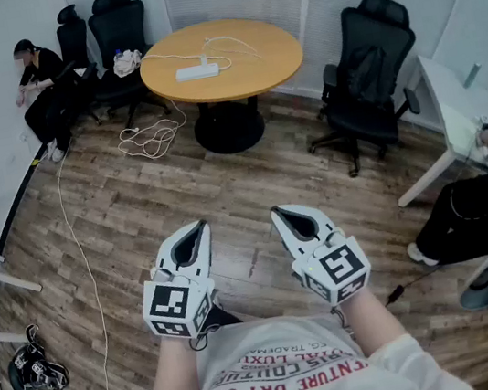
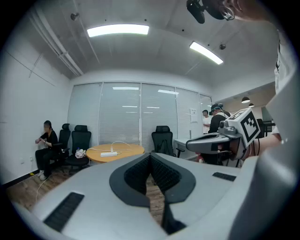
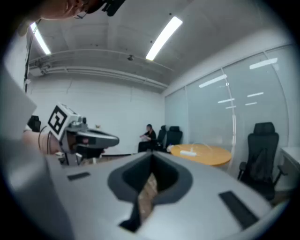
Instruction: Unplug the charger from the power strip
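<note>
Left gripper [image 1: 198, 229] and right gripper [image 1: 281, 215]: jaws together, empty, both well apart from the round table [image 1: 269, 57]. Power strip [image 1: 196, 71] lies on that table, white cable [image 1: 233, 45] attached. Shirt [image 1: 279, 346] print partly reads "DRY".

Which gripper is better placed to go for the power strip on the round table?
Left, marginally. The left gripper and the right gripper are both shut, empty and near the body, far from the round table. The power strip lies more on the left gripper's side, so its path looks shorter.
</note>
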The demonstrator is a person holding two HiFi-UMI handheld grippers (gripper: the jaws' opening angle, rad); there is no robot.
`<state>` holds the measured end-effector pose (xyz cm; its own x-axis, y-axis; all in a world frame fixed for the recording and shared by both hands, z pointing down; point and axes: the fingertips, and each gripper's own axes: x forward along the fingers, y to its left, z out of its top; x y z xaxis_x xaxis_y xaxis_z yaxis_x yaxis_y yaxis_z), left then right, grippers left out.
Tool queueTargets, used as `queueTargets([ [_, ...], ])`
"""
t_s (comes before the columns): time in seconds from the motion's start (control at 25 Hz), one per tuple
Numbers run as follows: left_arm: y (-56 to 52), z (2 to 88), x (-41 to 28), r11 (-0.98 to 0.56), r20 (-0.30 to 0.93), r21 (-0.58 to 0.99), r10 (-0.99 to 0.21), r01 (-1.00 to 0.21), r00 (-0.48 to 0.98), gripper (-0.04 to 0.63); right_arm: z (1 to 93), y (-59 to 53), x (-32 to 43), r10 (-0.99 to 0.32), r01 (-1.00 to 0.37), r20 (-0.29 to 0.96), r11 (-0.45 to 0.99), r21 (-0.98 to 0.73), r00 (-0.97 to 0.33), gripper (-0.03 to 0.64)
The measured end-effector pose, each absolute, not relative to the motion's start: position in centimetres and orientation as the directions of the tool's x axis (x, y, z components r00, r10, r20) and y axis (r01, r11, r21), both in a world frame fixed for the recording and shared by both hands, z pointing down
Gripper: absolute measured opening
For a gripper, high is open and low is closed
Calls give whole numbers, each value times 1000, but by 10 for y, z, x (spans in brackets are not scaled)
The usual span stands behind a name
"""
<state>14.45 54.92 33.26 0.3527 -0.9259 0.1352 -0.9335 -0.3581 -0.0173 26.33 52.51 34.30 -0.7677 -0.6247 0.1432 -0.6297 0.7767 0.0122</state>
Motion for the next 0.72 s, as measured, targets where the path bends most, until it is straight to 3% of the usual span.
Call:
queueTargets([
  [0.72, 538, 343, 154, -370, 150, 4, -918, -929, 366, 31, 355, 521, 267, -619, -629, 164, 777, -18, -768, 26],
])
